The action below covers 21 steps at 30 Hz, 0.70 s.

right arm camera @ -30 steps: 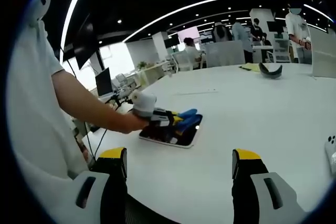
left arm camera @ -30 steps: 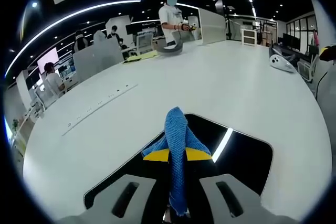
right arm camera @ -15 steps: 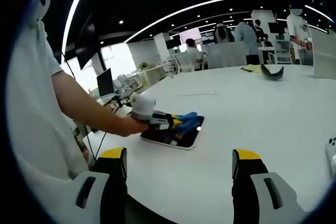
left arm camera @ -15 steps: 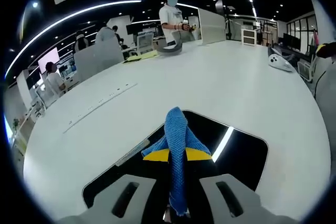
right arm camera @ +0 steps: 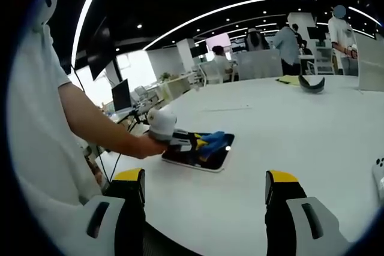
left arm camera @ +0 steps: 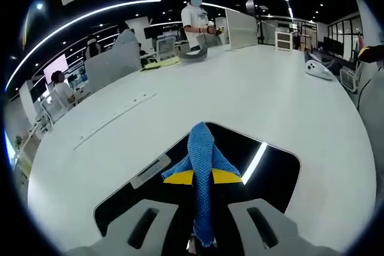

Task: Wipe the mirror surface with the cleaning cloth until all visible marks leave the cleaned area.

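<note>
Left tongs (left arm camera: pixel 196 208) gripped the blue knitted cleaning cloth (left arm camera: pixel 201 163) lower-centre over the dark rectangular mirror (left arm camera: pixel 273 175), right tongs (right arm camera: pixel 204 199) open, well apart.

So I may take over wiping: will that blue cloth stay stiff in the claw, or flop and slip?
Probably floppy: the blue cloth droops in folds from the left claw, shut on it. Its knit looks grippy, so it likely drags rather than glides on the mirror. It seems light; the flat mirror on the table may shift if pushed hard.
</note>
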Motion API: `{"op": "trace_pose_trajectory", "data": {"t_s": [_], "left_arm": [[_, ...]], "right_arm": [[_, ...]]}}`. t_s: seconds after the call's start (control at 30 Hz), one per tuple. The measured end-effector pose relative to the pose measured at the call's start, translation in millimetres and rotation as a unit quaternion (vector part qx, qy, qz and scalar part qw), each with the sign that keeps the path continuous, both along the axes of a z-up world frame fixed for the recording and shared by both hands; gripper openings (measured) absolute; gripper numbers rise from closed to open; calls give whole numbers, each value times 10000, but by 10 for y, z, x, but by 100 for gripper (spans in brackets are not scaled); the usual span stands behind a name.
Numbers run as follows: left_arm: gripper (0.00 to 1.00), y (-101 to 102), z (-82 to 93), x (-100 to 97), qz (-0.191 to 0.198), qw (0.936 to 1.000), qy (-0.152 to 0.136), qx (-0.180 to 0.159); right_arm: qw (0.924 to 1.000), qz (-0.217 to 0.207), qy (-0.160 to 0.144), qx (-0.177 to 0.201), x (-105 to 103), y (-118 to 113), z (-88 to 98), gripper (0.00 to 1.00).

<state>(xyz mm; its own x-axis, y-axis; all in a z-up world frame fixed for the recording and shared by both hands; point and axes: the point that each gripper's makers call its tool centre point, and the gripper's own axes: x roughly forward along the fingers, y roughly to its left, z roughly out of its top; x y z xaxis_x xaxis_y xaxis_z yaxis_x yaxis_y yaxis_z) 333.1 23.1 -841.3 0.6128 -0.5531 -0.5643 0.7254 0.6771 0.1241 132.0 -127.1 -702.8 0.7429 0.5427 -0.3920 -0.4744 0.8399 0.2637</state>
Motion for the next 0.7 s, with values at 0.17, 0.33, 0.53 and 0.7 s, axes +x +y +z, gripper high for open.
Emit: {"op": "trace_pose_trajectory", "data": {"t_s": [0.17, 0.33, 0.53, 0.7], "left_arm": [[6, 12, 3, -35, 3, 10000, 17, -13], [6, 23, 6, -83, 20, 10000, 17, 5], [6, 48, 3, -159, 38, 10000, -11, 12], [6, 65, 0, -211, 36, 10000, -9, 25]], "right_arm": [[10000, 10, -28, -4, 1, 3, 16, 81], [10000, 17, -54, -9, -9, 9, 36, 81], [10000, 30, -88, -15, -15, 15, 61, 81], [9999, 39, -129, -11, -21, 19, 83, 81]]}}
